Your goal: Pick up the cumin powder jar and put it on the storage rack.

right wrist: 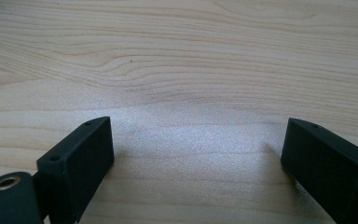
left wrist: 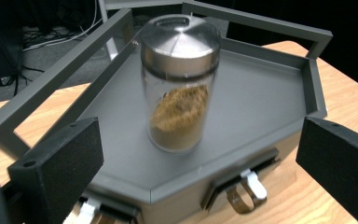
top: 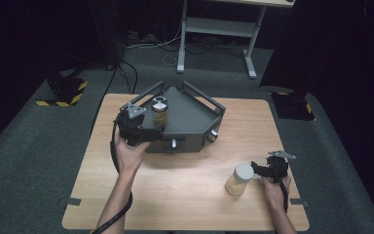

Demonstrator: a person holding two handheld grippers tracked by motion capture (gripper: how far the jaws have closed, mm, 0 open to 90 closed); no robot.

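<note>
A glass jar [left wrist: 179, 88] with a steel lid and brown powder inside stands on a grey metal tray [left wrist: 261, 98]. My left gripper [left wrist: 196, 163] is open, its jaws spread wide just short of the jar and touching nothing. From above, this jar [top: 159, 113] sits at the tray's [top: 190, 119] left side, with the left gripper [top: 152, 127] at the tray's front left edge. A second jar [top: 238, 179], white-lidded with pale contents, stands on the table at the front right. My right gripper [top: 259, 169] sits just right of it, and in its own view the right gripper [right wrist: 196, 158] is open over bare wood.
The tray has raised rail handles [left wrist: 256, 21] along its back sides and latches [left wrist: 249, 186] on its front face. The wooden table [top: 185, 195] has free room in the middle and front. A white desk frame [top: 214, 29] stands on the floor beyond.
</note>
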